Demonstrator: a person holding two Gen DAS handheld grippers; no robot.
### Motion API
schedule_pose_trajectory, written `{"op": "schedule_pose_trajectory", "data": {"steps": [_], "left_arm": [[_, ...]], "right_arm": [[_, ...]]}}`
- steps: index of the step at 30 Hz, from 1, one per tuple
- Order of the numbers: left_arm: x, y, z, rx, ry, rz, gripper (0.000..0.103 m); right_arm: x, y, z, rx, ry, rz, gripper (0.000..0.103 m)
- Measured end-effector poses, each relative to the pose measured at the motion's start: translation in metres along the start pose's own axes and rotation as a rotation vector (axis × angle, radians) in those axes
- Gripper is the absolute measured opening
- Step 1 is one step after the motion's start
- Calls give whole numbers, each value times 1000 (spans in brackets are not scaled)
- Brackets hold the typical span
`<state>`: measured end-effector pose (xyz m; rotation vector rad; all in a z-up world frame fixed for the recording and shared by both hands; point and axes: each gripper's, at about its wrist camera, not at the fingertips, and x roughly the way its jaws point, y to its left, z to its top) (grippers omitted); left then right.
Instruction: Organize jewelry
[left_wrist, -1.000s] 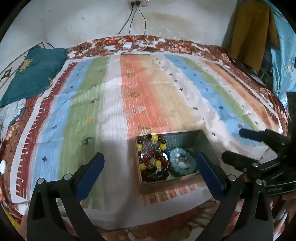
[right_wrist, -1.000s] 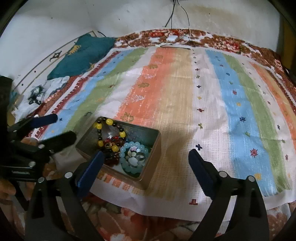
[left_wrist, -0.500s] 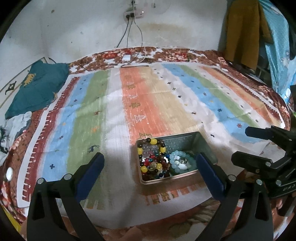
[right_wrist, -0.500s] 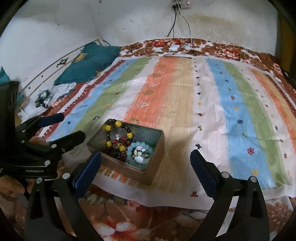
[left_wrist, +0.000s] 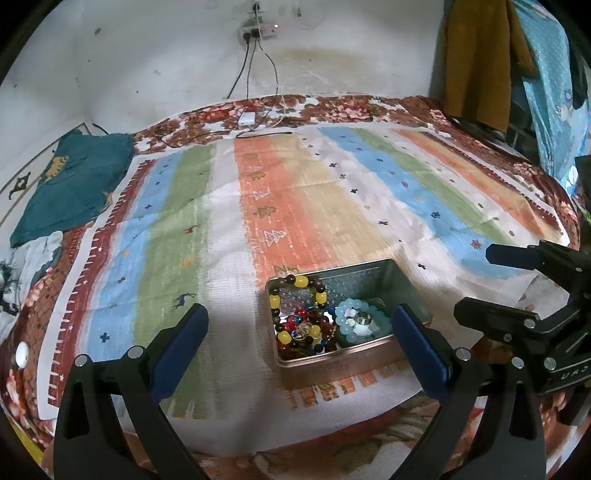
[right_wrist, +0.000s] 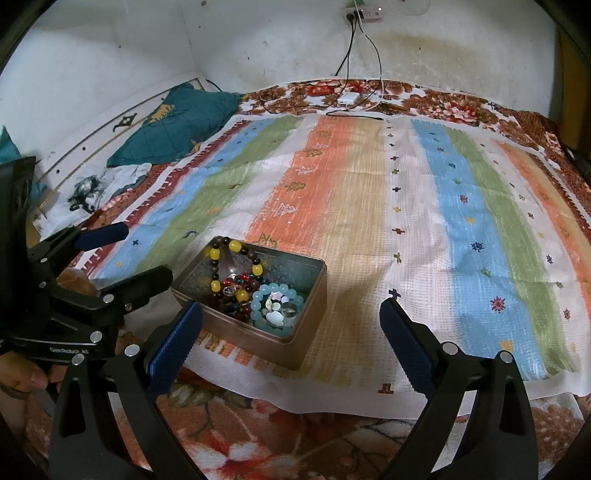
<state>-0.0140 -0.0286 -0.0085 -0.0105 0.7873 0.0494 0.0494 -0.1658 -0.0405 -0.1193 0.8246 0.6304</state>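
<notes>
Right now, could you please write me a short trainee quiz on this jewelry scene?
1. True or false: the left hand-held gripper is shut on a bracelet.
2. Which bracelet lies nearest the tin's right wall in the left wrist view? A) pale blue bead bracelet B) yellow and dark bead bracelet C) a gold chain
3. Fill in: the tin rests on a ______ cloth.

Key: 1 false, both hand-held grippers are open, the right hand-held gripper too. 2 A. 3 striped.
</notes>
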Motion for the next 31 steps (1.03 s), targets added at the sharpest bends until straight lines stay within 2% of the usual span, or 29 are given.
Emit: {"op": "schedule_pose_trajectory", "data": {"steps": [31], "left_arm": [[4,-7,-3,26,18,-16,97]], "right_arm": [[-2,-3,-1,5,-7,-10,97]]}}
